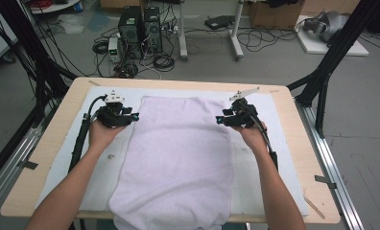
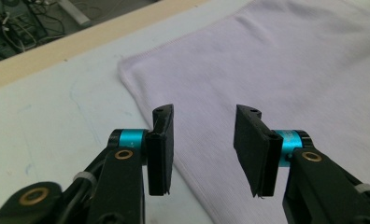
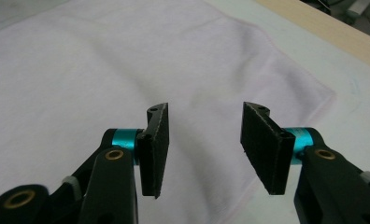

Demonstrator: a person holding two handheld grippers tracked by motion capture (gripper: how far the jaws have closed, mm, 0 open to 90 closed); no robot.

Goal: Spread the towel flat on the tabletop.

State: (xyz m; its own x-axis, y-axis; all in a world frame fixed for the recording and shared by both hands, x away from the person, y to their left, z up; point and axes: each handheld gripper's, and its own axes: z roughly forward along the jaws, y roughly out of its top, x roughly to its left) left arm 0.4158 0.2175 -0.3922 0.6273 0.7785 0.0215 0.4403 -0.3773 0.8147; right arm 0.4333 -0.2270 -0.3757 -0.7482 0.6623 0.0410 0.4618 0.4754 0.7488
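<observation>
One pale lilac terry-cloth towel (image 1: 174,158) lies folded on one light wooden table (image 1: 303,139), over one white padded mat (image 1: 101,167). Two black hand-held grippers — the left gripper (image 1: 136,116) and the right gripper (image 1: 218,120) — hang above the towel's far corners, each with two flat black jaws and two turquoise collars, each carried by one bare forearm. Beyond the table, on the grey floor, stand two black computer towers (image 1: 140,29) — side by side amid tangled cables.
</observation>
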